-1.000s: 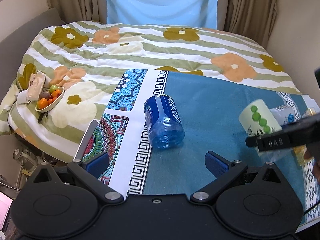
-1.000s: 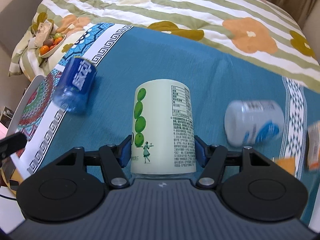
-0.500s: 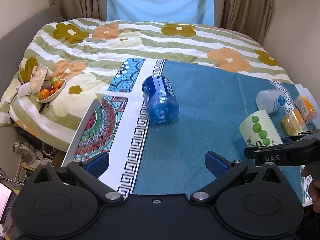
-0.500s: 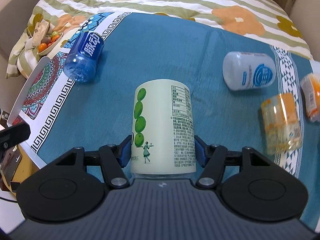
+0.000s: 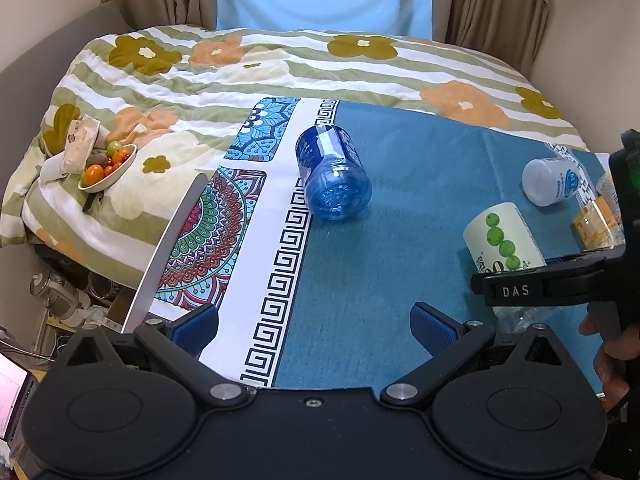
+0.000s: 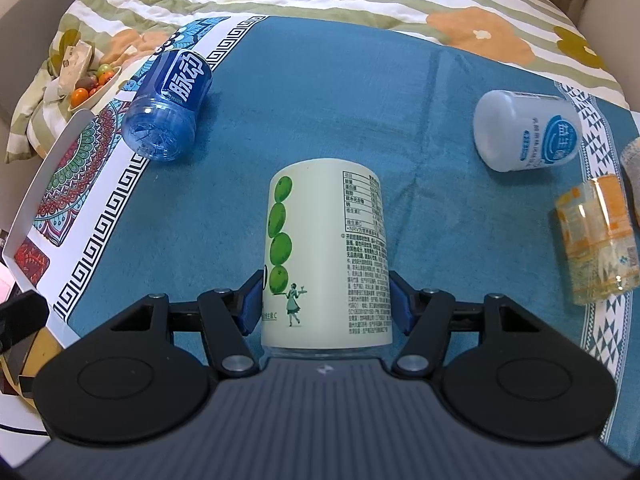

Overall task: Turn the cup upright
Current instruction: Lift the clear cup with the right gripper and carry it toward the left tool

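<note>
Half the job looks done, by my reckoning: my right claw (image 6: 326,300) has the pale green paper-labelled cup with the green fruit print (image 6: 326,256) clamped between its blue pads (image 6: 252,306), low on the body. In the left wrist view the cup (image 5: 504,240) tilts above the teal tablecloth (image 5: 400,220) (whether it touches I cannot tell). What remains is turning it fully upright, setting it down and letting go. My left claw (image 5: 316,320) is spread wide, holding nothing, near the table's front edge, well apart from the blue plastic bottle lying on its side (image 5: 332,178).
</note>
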Available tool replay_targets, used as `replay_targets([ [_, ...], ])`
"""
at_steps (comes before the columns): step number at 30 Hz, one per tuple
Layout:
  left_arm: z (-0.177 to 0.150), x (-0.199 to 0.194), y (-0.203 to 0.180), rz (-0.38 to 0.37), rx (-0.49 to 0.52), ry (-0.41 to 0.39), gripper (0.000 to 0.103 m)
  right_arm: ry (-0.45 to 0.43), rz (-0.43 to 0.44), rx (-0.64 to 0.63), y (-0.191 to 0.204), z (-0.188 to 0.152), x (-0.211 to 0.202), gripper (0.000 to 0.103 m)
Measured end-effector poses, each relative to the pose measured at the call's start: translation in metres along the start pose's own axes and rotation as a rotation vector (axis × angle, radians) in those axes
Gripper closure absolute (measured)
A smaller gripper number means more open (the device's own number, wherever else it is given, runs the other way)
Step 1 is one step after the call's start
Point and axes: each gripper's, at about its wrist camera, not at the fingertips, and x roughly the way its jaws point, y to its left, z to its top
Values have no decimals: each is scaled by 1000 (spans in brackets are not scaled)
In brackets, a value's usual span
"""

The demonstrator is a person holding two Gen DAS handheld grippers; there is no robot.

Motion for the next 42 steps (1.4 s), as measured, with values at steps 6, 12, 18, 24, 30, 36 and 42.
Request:
replay_targets([
  [6,1,3,2,1,-1,8,0,6,-16,-21,4,1,5,25],
  [12,2,3,3,2,-5,12,0,5,-18,-15,5,3,7,15],
  [18,5,-1,1,5,-4,3,0,3,40,37,-3,4,-2,8],
  [24,12,-7,-3,8,-1,-19,0,0,84,69,-10,5,-15,8],
  [30,18,-8,-10,5,6,-29,0,-6,115,87,-16,3,-25,8],
  [36,22,-8,-15,-1,12,-35,0,-5,124,87,-18,3,-29,7],
  [42,28,-8,-20,-4,19,-42,0,-21,131,87,-21,4,-37,8],
])
